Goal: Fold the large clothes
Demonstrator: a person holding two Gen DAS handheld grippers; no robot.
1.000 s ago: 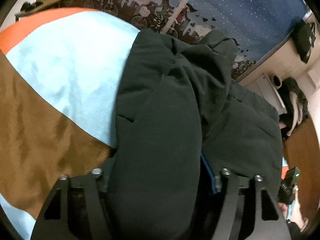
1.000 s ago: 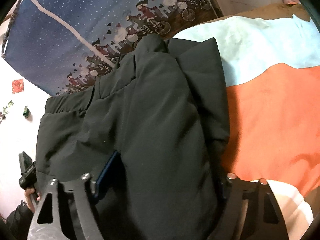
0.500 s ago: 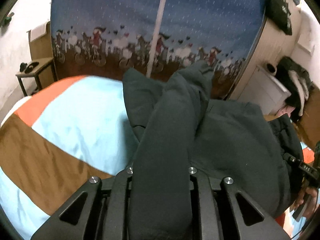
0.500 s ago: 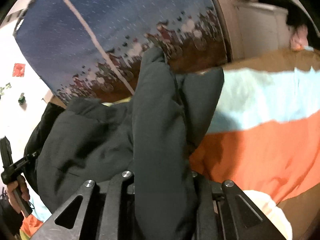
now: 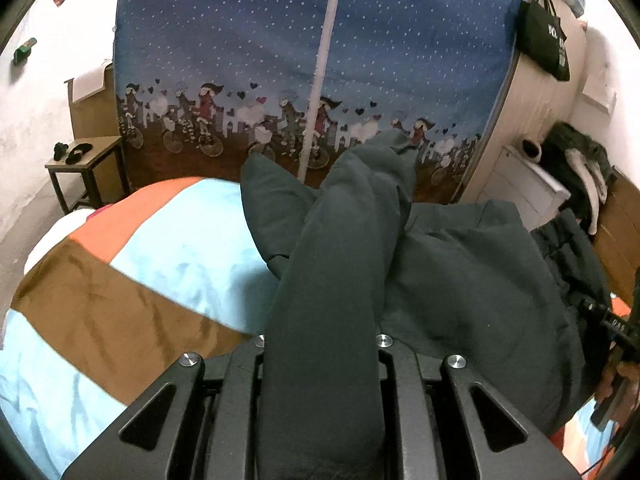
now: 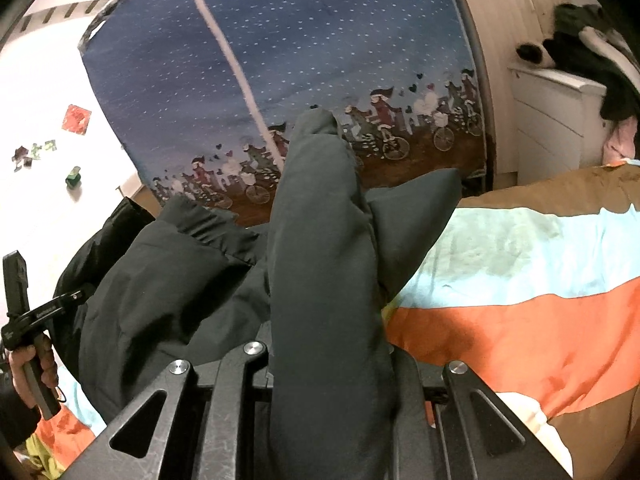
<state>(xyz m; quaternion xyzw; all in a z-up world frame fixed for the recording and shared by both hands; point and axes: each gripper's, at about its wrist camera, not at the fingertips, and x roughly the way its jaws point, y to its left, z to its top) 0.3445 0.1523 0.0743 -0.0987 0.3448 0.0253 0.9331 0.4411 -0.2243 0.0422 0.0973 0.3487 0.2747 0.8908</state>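
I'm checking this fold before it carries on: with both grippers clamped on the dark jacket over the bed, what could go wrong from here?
The left gripper and right gripper each pinch only a thick bunched fold of the jacket, so padding could slip out. The loose flap hanging beside the raised fold may land crooked. The jacket could drag and rumple the striped blanket.

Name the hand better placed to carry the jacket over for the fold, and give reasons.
Neither: both tools, left and right, are shut on bunched folds of the jacket, lifted off the bedspread. Move them together.
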